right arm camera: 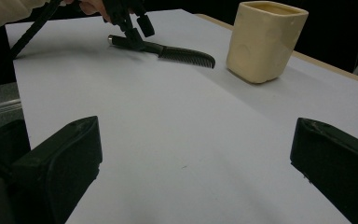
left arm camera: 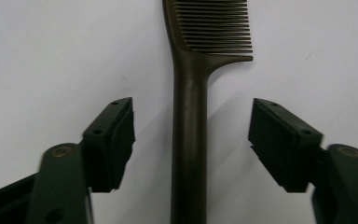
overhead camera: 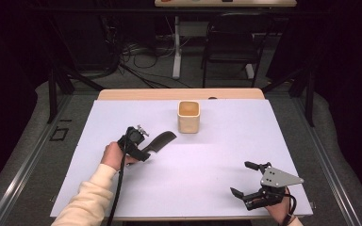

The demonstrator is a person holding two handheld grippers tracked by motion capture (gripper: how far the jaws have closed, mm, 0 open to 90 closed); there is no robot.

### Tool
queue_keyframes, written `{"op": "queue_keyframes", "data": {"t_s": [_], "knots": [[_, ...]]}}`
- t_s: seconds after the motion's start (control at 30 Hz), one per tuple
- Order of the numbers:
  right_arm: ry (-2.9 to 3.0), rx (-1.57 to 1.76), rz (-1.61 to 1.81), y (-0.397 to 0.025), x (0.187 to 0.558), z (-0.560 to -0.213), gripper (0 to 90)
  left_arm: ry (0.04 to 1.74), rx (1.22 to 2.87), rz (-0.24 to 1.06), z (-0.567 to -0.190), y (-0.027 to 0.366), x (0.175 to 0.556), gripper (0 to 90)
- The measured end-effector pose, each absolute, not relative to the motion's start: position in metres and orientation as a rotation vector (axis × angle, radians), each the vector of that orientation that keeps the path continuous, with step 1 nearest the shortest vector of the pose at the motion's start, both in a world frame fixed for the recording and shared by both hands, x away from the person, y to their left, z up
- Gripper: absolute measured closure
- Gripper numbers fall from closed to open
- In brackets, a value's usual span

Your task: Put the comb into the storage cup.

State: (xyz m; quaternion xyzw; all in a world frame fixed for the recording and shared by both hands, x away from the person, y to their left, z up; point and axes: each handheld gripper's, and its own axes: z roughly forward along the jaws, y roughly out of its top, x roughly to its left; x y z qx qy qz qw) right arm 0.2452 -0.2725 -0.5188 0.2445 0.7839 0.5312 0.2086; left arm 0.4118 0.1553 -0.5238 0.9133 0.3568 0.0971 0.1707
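We see a dark comb (overhead camera: 159,141) lying flat on the white table (overhead camera: 217,150), a bit to the left of the middle. Its teeth point toward about 2 o'clock and its handle runs back toward 8 o'clock. The left gripper (overhead camera: 141,151) is right over the handle. In the left gripper view the comb (left arm camera: 189,116) handle runs up between the two black jaws, and there is a clear gap on each side, so the jaws are wide open and hold nothing. We think the jaws are very low, maybe touching the table, but it is hard to tell. A cream cup (overhead camera: 189,116) stands upright near the comb, at about 1 o'clock from it. The right gripper (overhead camera: 245,179) is well apart, at about 4 o'clock from the comb, near the table's front edge. Its jaws are wide open too, with nothing in them.
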Motion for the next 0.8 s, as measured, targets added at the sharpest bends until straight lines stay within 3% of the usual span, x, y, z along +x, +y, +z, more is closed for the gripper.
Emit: {"op": "queue_keyframes", "data": {"t_s": [0.13,0.4,0.8], "knots": [[2.181,0.681,1.478,-0.272,0.245,-0.519,1.5,1.014,2.615,0.253,-0.521,0.151,0.416,50.3],[2.18,0.685,1.483,-0.273,0.245,-0.519,1.5,1.006,2.692,0.208,-0.521,0.141,0.425,62.9],[2.179,0.687,1.484,-0.273,0.245,-0.519,1.5,1.027,2.718,0.139,-0.527,0.14,0.436,65.5]]}}
